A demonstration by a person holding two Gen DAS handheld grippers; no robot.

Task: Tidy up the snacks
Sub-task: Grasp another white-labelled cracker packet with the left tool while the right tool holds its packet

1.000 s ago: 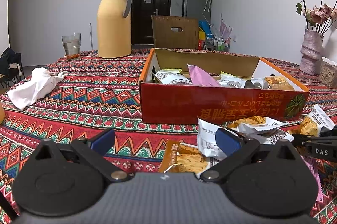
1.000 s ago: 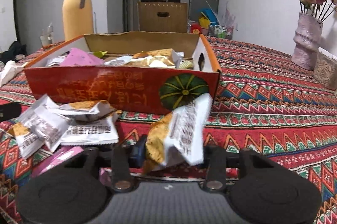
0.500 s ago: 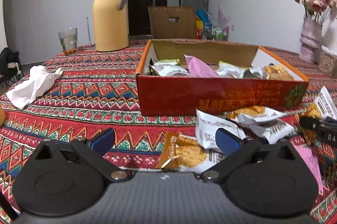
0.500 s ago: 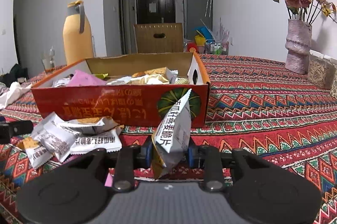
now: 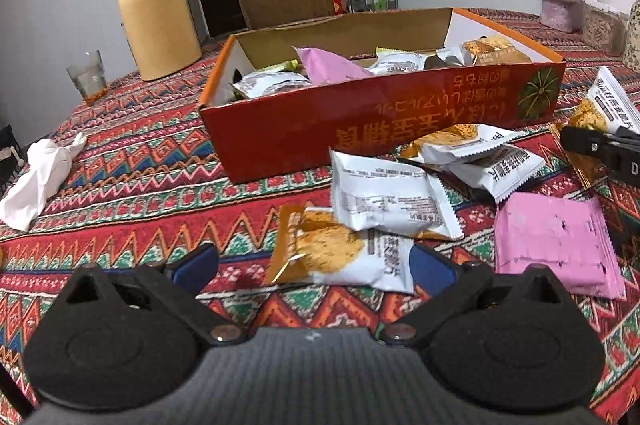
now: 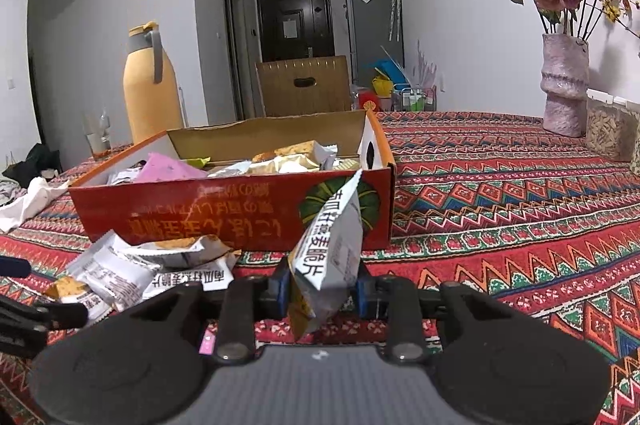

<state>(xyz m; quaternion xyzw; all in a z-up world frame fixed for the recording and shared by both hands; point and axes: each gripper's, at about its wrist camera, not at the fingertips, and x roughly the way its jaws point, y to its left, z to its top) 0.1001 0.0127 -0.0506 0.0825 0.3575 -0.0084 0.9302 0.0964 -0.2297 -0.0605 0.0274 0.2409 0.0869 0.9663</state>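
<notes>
My right jaws point(image 6: 323, 291) are clamped on a white-and-orange snack packet point(image 6: 328, 257), held on edge, tip up, above the patterned surface point(image 6: 500, 233). Black Chinese print runs down its face; too angled to read surely. My left jaws point(image 5: 314, 271) are spread wide, empty, straddling the near edge of an orange-white cracker packet point(image 5: 340, 253) lying flat on the surface; blue pads not touching it as far as I can tell.

Just behind that packet: a white packet back-side up point(image 5: 384, 201) with small print, unreadable. Right of it, a pink flat sachet stack point(image 5: 556, 241). Further back two more white packets point(image 5: 480, 157) overlap, Chinese text on one, upside down. The other tool's black tip point(image 5: 592, 145) shows at right edge with "D" on it.

Behind the pile, touching distance unclear: a red-orange cardboard box point(image 5: 360, 129), open top, gold Chinese lettering upside down on its front wall, green round pumpkin-like emblem at its right end. Inside: silver, white, pink and orange packets.

Further left: crumpled white tissue point(image 5: 40, 173), drinking glass point(image 5: 88, 77), yellow thermos jug point(image 5: 158, 9) with grey handle. Far right: pinkish vase point(image 6: 564, 85) with dried roses. Beyond: brown cardboard carton point(image 6: 304, 85), dark door point(image 6: 296, 25).
</notes>
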